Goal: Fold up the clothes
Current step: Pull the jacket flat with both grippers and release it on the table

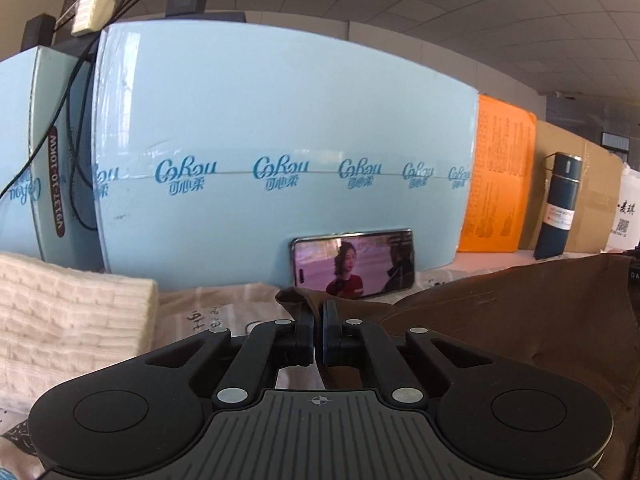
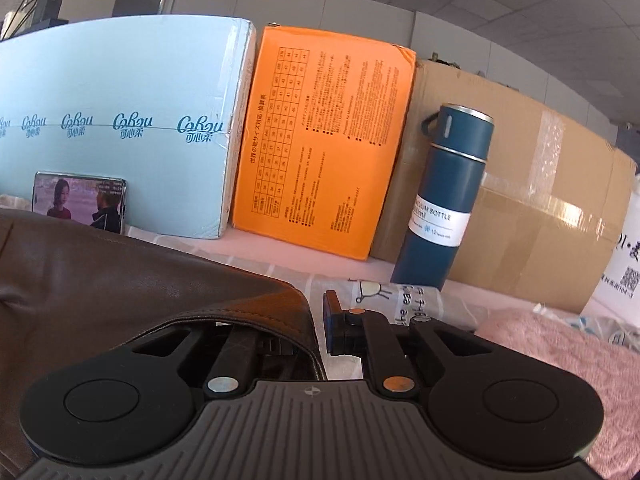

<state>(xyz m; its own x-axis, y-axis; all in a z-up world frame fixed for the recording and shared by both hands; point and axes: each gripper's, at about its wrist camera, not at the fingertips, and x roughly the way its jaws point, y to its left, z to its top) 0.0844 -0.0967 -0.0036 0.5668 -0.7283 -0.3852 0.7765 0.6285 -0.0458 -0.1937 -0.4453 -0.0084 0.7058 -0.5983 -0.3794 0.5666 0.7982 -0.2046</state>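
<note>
Brown leather-look garment (image 1: 520,320) front and centre, draped across the patterned sheet on the tabletop (image 1: 224,304), one edge lifted at each side. Left tool (image 1: 318,312) clamped tight, jaws all but meeting, a pinch of the brown hem bunched between the pads and poking out just above the tips. Right tool (image 2: 320,316) nearly closed too, gripping the stitched edge of the same garment (image 2: 120,280); left finger buried under the fold, blue-padded right finger (image 2: 332,320) showing bare beside it. Fabric sagging between the two grips, away from the sheet near the right tool.

Outward now: cream knitted piece (image 1: 68,312) folded at the far left, pink fluffy cloth (image 2: 560,360) low on the right. Behind the garment, phone (image 1: 354,264) propped on its long side, screen lit, leaning on the pale blue carton (image 1: 280,120). Next along, orange box (image 2: 328,148) with printed tables, then a dark blue vacuum bottle (image 2: 444,196) upright in front of a taped cardboard box (image 2: 540,208). White bag (image 2: 624,264) with a printed code at the right edge. Cables and a white adapter (image 1: 90,10) on top of the blue carton.
</note>
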